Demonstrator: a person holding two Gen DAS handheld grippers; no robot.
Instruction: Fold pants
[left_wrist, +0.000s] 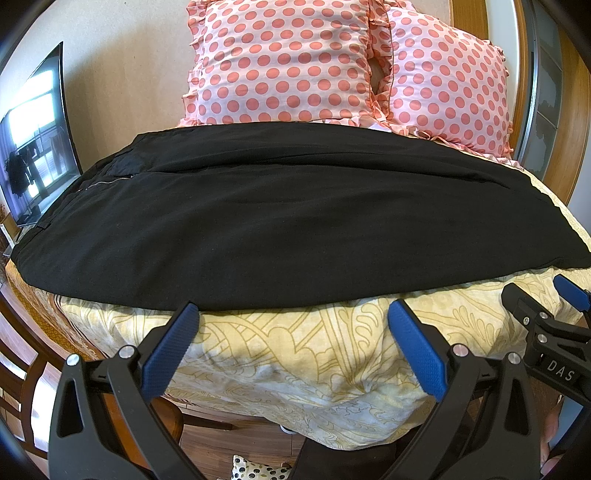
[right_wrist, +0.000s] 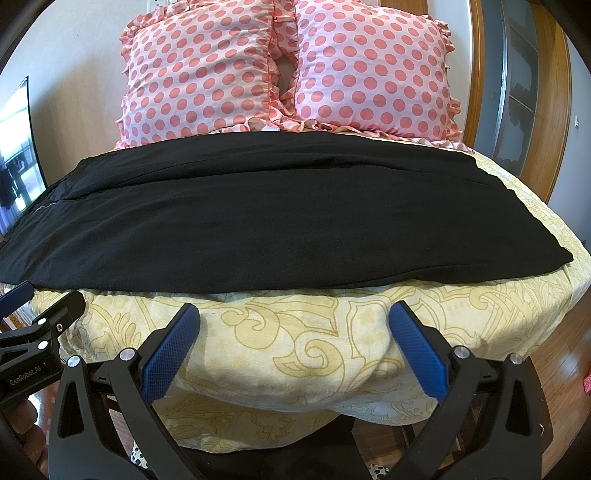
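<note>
While the black pants are lying flat across the yellow bedspread with legs apparently laid together, both the left gripper and right gripper are hovering wide apart and empty at the near edge, leaving the crosswise folds undone.

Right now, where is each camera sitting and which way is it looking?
Left wrist view: sits on the left gripper, jaws open, looking across the black pants toward the pillows; the right gripper shows at the right edge.
Right wrist view: sits on the right gripper, jaws open, facing the same way; the left gripper shows at the left edge.
Both share the pants, pillows and yellow bedspread.
</note>
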